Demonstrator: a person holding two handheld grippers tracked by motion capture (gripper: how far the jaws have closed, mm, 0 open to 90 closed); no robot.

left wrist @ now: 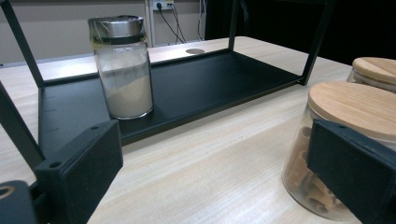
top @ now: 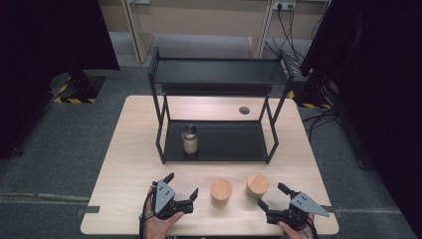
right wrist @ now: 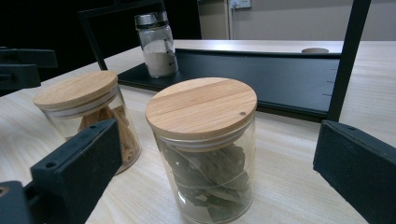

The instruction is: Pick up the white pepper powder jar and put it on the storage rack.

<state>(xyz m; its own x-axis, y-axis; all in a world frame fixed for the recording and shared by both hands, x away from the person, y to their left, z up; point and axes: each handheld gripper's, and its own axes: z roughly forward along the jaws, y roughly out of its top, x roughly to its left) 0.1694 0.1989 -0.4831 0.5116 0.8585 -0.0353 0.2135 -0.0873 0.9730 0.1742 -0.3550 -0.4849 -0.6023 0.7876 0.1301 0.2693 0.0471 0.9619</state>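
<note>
Jars with wooden lids sit on the table between the two grippers, neither one grasped. Left gripper [top: 183,187] rests low over the near table edge, jaws spread wide and empty; just ahead and to its right stands the cinnamon jar [top: 221,192], its glass wall close beside the right jaw in the left gripper view but contact cannot be confirmed. Right gripper [top: 272,196] also has its jaws spread and holds nothing; the leaf jar [top: 257,186] stands directly in front of it, framed between the jaws in the right gripper view, not touched. The two jars are near each other, apart. Farther out from both grippers, a black two-tier rack [top: 219,72] stands on the wooden table [top: 129,149]; on its lower shelf, left end, a metal-capped shaker [top: 190,139] of pale powder stands upright.
</note>
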